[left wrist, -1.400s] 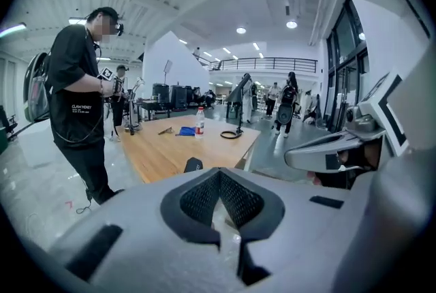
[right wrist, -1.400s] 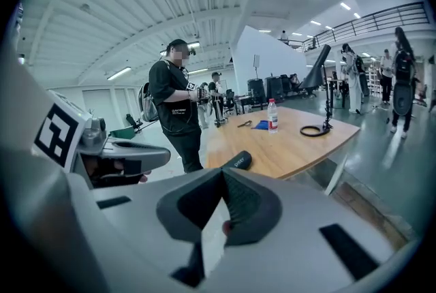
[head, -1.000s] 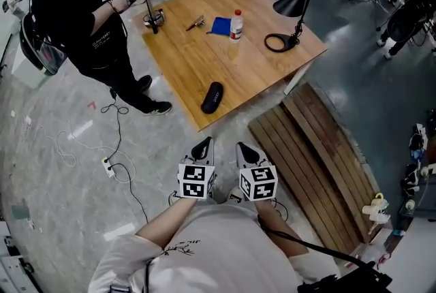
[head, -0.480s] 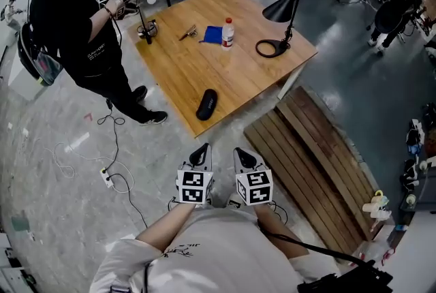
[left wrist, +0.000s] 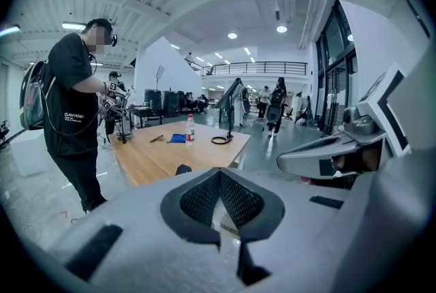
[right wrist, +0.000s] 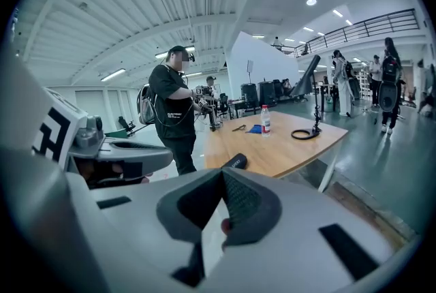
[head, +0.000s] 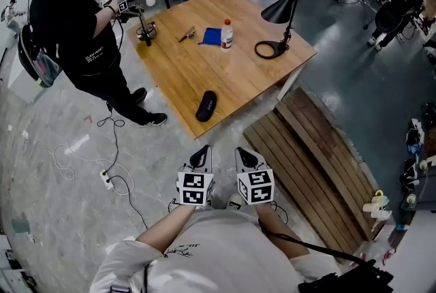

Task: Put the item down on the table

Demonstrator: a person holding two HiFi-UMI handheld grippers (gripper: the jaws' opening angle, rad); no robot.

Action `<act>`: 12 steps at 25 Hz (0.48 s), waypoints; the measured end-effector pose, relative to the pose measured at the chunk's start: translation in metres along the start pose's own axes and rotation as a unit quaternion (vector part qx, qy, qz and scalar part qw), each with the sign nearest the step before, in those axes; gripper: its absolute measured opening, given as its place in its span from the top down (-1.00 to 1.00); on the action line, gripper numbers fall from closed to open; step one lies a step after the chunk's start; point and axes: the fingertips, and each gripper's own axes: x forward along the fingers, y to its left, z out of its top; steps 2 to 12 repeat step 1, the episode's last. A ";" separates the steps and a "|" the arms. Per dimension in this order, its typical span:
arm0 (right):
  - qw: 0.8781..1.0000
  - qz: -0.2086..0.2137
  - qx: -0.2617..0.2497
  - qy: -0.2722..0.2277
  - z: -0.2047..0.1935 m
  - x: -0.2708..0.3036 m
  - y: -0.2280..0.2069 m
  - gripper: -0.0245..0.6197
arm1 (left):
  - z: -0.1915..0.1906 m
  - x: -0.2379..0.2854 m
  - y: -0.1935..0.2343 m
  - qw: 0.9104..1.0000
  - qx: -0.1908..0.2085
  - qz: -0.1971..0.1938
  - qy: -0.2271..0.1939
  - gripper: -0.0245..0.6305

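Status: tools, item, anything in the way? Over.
Both shut: left tool, right tool; no item seen in either. Both short of the table. Black case at near edge; person at far-left corner.

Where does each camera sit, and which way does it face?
Head view: on the person's head, looking steeply down at the wooden table; shows their torso, left gripper and right gripper.
Left gripper view: on the left gripper, looking along its closed jaws toward the table; right gripper beside it.
Right gripper view: on the right gripper, same heading; left gripper beside it.
Shared: all three see the table, bottle and desk lamp.
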 end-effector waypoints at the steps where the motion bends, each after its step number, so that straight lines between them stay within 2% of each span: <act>1: 1.000 0.001 -0.002 0.000 0.001 -0.001 0.001 0.92 | 0.001 -0.001 0.000 1.000 -0.001 0.000 0.000 0.91; 12: 1.000 0.001 -0.002 0.000 0.001 -0.001 0.001 0.92 | 0.001 -0.001 0.000 1.000 -0.001 0.000 0.000 0.91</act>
